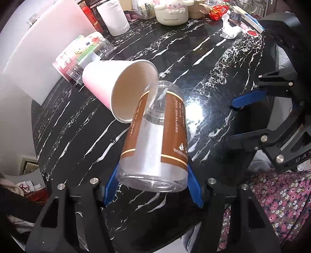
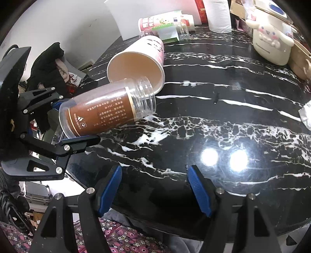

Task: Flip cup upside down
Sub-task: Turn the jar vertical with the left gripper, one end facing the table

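My left gripper (image 1: 153, 186) is shut on a clear plastic cup with a brown label (image 1: 155, 140), gripping it near its base. The cup is tilted, its threaded open mouth pointing away and down towards the black marble table (image 1: 204, 64). In the right wrist view the same cup (image 2: 105, 112) is held on its side at the left by the left gripper (image 2: 64, 124), its mouth near the tabletop. My right gripper (image 2: 155, 192) is open and empty above the table's near edge; it also shows in the left wrist view (image 1: 241, 118) at the right.
A pink-and-white paper cup (image 1: 118, 89) lies on its side just behind the held cup, mouth towards me. A clear labelled jar (image 1: 83, 58) lies behind it. A white paper roll (image 1: 114, 17), a cartoon pot (image 1: 173, 11) and crumpled tissue (image 1: 231, 29) stand at the back.
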Tool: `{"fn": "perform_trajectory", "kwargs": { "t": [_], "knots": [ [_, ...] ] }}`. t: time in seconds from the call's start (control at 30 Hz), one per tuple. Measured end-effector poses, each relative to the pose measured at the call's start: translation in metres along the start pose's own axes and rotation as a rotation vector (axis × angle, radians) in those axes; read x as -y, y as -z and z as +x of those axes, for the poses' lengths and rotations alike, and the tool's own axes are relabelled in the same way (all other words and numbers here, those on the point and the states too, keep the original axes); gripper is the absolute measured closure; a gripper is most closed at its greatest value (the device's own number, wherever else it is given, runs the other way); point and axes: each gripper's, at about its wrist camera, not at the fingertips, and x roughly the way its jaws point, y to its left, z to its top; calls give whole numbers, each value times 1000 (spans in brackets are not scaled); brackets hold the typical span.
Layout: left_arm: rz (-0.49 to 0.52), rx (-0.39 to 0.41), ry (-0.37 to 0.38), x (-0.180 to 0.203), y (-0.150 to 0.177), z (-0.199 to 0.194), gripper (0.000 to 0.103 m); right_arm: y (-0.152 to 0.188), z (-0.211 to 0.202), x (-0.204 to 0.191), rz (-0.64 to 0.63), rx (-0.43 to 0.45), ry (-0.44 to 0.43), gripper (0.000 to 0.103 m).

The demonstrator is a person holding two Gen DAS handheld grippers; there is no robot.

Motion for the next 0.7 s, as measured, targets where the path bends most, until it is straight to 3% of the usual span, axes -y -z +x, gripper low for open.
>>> {"fn": "perform_trajectory", "kwargs": {
  "t": [0.7],
  "knots": [
    [-83,-75,45,-21,-6,-31,44,-11,-5,-9,-26,39,-42,32]
  ]
}}
